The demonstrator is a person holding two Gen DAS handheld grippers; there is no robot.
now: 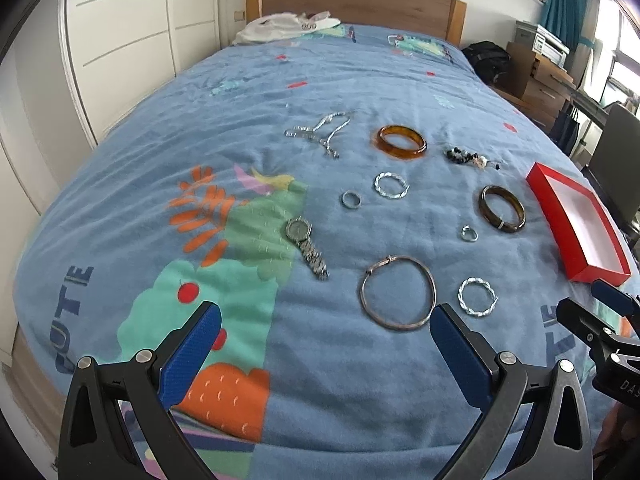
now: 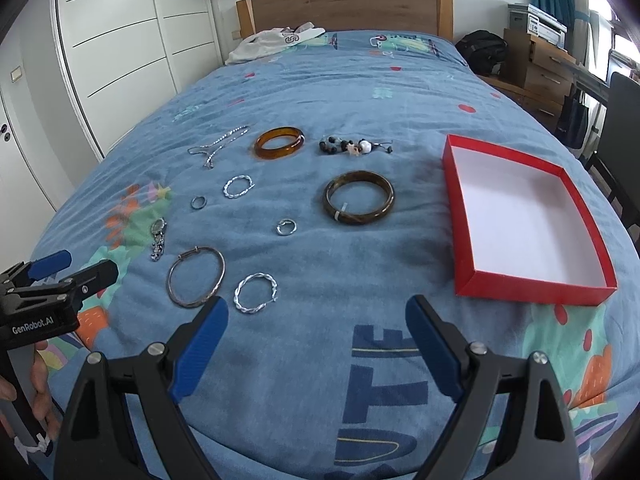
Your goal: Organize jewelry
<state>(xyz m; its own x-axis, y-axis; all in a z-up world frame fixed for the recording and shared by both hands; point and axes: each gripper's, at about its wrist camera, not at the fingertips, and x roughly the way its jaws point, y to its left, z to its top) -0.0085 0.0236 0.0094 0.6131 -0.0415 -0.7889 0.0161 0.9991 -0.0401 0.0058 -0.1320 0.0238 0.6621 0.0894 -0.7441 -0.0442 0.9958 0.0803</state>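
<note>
Jewelry lies spread on a blue bedspread (image 2: 320, 88). An amber bangle (image 2: 279, 142), a dark brown bangle (image 2: 385, 200), a beaded bracelet (image 2: 352, 146), a silver chain (image 2: 218, 145), a thin silver bangle (image 2: 176, 278), two twisted silver rings (image 2: 255, 292), two small rings (image 2: 286, 227) and a watch (image 1: 306, 246) lie left of an empty red box (image 2: 520, 216). My left gripper (image 1: 326, 326) is open near the thin bangle (image 1: 398, 298). My right gripper (image 2: 316, 322) is open and empty, close to the bed's near edge.
White clothing (image 2: 272, 42) lies by the wooden headboard (image 2: 344, 8). White wardrobes (image 2: 116, 52) stand on the left. A black bag (image 2: 480, 50), wooden drawers (image 2: 544, 68) and a chair (image 2: 620, 128) stand on the right of the bed.
</note>
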